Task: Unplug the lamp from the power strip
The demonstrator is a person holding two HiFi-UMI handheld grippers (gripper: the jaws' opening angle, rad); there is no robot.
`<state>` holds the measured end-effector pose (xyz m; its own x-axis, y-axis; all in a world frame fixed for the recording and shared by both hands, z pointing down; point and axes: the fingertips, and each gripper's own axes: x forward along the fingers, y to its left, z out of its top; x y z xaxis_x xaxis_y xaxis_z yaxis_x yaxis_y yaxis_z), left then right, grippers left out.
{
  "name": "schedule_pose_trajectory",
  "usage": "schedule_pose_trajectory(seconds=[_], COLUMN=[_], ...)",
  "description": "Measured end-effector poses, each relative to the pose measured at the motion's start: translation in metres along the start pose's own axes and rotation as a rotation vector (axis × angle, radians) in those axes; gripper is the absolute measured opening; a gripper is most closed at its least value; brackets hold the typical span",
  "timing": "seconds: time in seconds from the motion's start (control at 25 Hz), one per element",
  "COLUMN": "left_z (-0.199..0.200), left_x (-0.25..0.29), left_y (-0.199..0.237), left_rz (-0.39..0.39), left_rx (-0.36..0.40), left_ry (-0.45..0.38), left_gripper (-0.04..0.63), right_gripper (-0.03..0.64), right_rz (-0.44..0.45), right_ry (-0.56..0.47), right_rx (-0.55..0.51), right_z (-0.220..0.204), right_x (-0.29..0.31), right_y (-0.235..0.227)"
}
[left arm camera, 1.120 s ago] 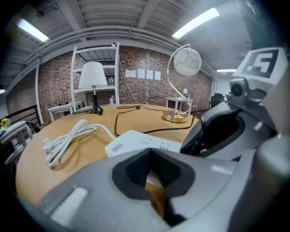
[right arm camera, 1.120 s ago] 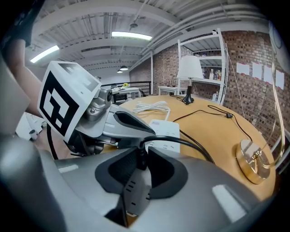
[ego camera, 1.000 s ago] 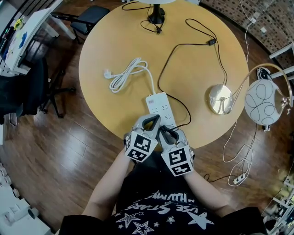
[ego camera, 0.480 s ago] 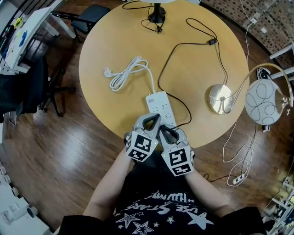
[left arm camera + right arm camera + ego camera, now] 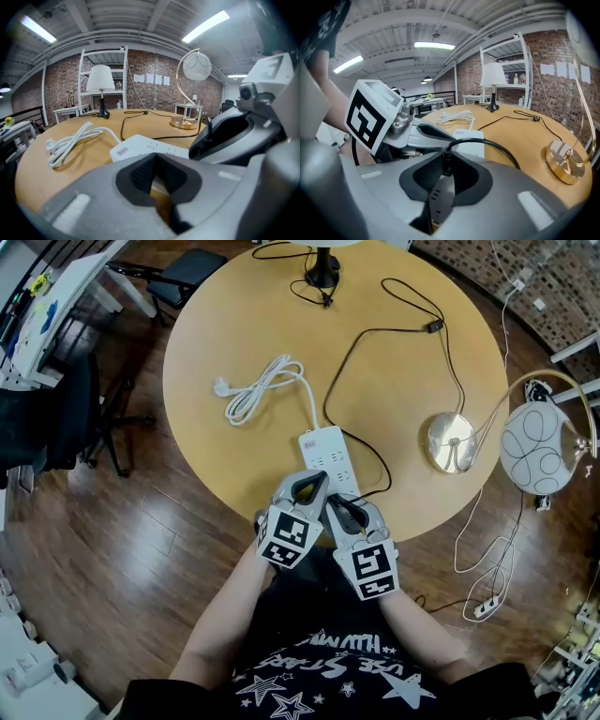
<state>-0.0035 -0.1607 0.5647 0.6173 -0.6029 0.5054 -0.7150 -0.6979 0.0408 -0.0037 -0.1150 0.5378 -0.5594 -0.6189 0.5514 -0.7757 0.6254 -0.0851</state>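
Note:
A white power strip [image 5: 323,454] lies near the front edge of the round wooden table [image 5: 234,324]. The lamp's black cord [image 5: 375,465] runs from its gold base [image 5: 451,442] to the strip; the white globe [image 5: 535,448] hangs beyond the table's right edge. My left gripper [image 5: 309,486] sits on the strip's near end, and the strip's white end shows between its pads in the left gripper view. My right gripper [image 5: 342,507] is beside it. In the right gripper view its jaws are closing on the lamp's black plug [image 5: 436,201], and the cord [image 5: 487,150] curves up and away to the right.
The strip's own white cable [image 5: 255,390] lies coiled at the table's left. A second lamp's black foot [image 5: 319,273] stands at the far edge. A dark chair [image 5: 183,273] is on the far left, and loose cables with a small adapter [image 5: 487,604] lie on the floor to the right.
The right gripper has edged slightly toward me. The left gripper, the strip and the lamp stay where they were.

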Motion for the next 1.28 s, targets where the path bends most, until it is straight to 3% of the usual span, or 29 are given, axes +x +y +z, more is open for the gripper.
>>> schedule_pose_trajectory(seconds=[0.32, 0.56, 0.72, 0.88, 1.12, 1.28], left_z=[-0.001, 0.013, 0.035, 0.059, 0.098, 0.113], left_x=[0.000, -0.015, -0.031, -0.054, -0.095, -0.117], left_y=[0.002, 0.018, 0.023, 0.021, 0.009, 0.005], left_rz=[0.011, 0.142, 0.161, 0.181, 0.219, 0.243], left_rx=[0.003, -0.041, -0.031, -0.031, -0.039, -0.042], left_ry=[-0.007, -0.114, -0.158, -0.215, -0.320, -0.355], left_gripper=[0.005, 0.003, 0.003, 0.003, 0.003, 0.003], right_gripper=[0.058, 0.060, 0.060, 0.061, 0.061, 0.061], right_rz=[-0.012, -0.045, -0.052, -0.022, -0.003, 0.023], right_ry=[-0.117, -0.175, -0.204, -0.248, -0.362, -0.401], right_rx=[0.017, 0.042, 0.042, 0.108, 0.067, 0.106], right_z=[0.028, 0.038, 0.046, 0.063, 0.104, 0.118], right_x=[-0.023, -0.042, -0.051, -0.062, -0.086, -0.098], right_y=[-0.009, -0.026, -0.030, -0.031, -0.034, -0.037])
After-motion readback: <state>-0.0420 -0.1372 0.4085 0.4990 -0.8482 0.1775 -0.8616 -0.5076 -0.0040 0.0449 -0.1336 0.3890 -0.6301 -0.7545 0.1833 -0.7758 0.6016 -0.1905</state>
